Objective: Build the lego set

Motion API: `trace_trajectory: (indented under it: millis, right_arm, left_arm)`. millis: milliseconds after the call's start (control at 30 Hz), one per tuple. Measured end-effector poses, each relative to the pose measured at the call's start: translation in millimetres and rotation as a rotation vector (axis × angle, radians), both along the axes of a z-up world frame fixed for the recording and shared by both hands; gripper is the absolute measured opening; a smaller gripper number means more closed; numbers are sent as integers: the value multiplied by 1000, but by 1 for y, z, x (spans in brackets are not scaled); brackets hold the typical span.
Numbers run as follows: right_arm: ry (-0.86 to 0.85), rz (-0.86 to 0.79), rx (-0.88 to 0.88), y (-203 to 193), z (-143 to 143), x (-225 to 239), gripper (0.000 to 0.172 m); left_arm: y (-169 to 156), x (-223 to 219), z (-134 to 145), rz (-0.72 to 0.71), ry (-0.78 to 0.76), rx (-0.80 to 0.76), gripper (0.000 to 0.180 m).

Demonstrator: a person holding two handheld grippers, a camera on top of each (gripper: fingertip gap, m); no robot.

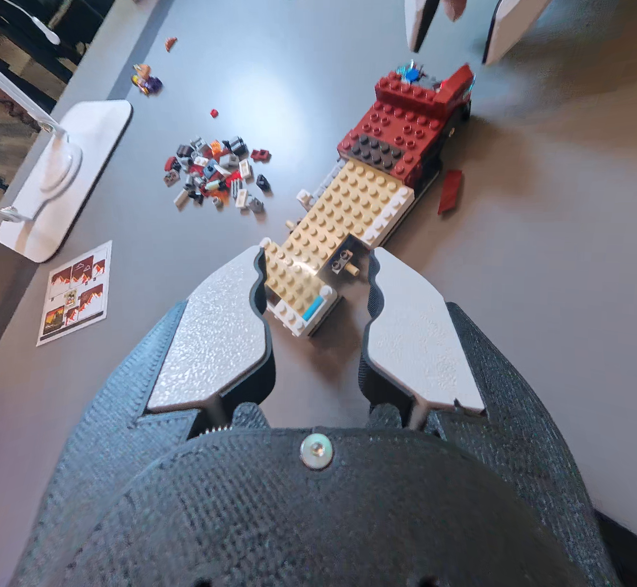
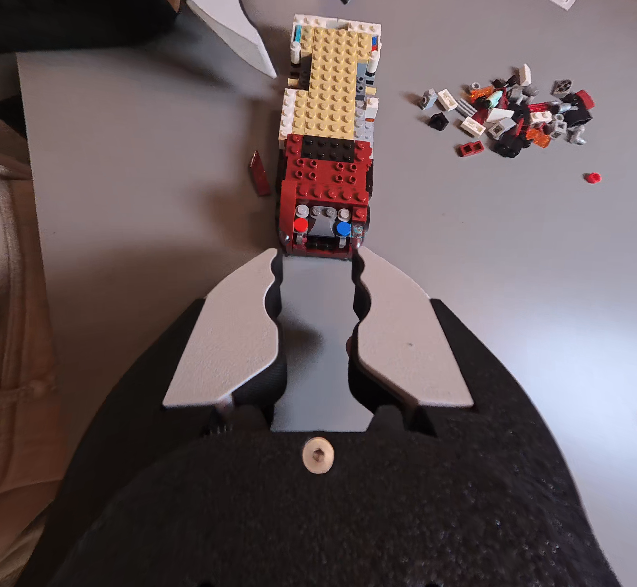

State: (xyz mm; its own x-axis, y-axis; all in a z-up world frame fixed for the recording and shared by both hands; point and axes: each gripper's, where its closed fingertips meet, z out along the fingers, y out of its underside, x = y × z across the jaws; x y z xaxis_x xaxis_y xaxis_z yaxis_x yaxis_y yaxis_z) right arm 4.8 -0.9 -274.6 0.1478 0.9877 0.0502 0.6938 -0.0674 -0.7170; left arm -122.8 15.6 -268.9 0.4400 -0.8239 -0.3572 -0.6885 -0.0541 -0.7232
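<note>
Grey table [image 2: 482, 294] carries all items. Largest item: a brick-built truck model [image 2: 331, 129] lying lengthwise between the two grippers, with a tan studded bed edged in white bricks and a dark red cab showing one red and one blue round stud at its nose. Left gripper [image 1: 315, 260]: jaws spread wide, straddling the white-and-tan rear end of the truck; the left finger [image 1: 241, 281] sits right against the model's edge, the right finger stands clear with table showing between, so nothing is pinched. Right gripper [image 2: 317, 253]: jaws spread, tips just at the cab's front corners, bare table between the fingers; nothing gripped. A white stand base [image 1: 69, 170] sits at the table's edge, well apart from the truck. A printed sticker sheet [image 1: 77, 294] lies flat near it. A pile of loose bricks [image 1: 213, 174], in red, white, grey, black and orange, lies beside the truck, unboxed, directly on the table. A dark red slope piece [image 2: 260, 174] lies just beside the cab. One small red round stud [image 2: 592, 177] lies alone past the pile.
</note>
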Motion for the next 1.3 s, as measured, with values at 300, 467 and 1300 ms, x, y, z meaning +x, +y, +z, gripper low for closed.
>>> trace_trajectory:
  millis: [300, 467, 1300]
  right_arm:
    - [-94, 38, -2, 3, -20, -8, 51]
    - [-90, 13, 10, -4, -18, -9, 37]
    - [-135, 338, 312, -18, -10, -42, 47]
  left_arm:
    - [17, -6, -17, 34, 103, 66, 52]
    - [43, -5, -18, 130, 124, 134, 43]
    - [42, -19, 1, 198, 63, 195, 35]
